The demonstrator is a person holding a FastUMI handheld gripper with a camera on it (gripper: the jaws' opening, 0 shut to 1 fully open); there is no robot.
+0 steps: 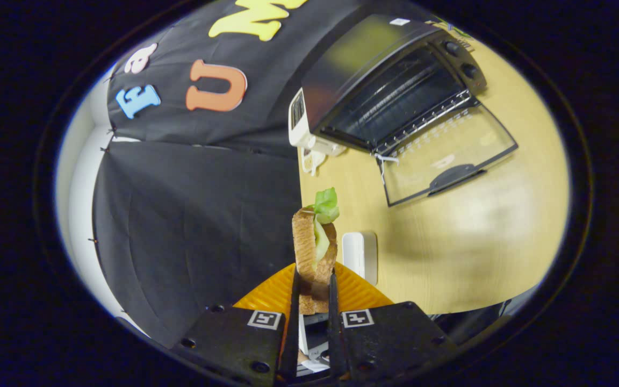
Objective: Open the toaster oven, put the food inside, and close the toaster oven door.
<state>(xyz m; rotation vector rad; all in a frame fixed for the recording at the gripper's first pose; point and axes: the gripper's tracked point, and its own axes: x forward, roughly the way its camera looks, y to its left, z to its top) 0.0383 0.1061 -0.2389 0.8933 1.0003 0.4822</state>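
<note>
My gripper (314,279) is shut on a sandwich (315,244) of brown bread with green lettuce sticking out of its far end; both fingers press on its two bread sides and it stands up between them, lifted above an orange ridged plate (358,293). Far beyond the fingers, at the back of the wooden table (476,231), stands a black toaster oven (390,80). Its glass door (446,156) is folded down flat toward me, handle (457,177) at the near edge, and the wire rack shows inside the dark cavity.
A white rectangular block (359,255) lies on the table just past the plate. A white appliance (301,126) stands beside the oven against the black cloth wall. Bare tabletop stretches between the plate and the oven door.
</note>
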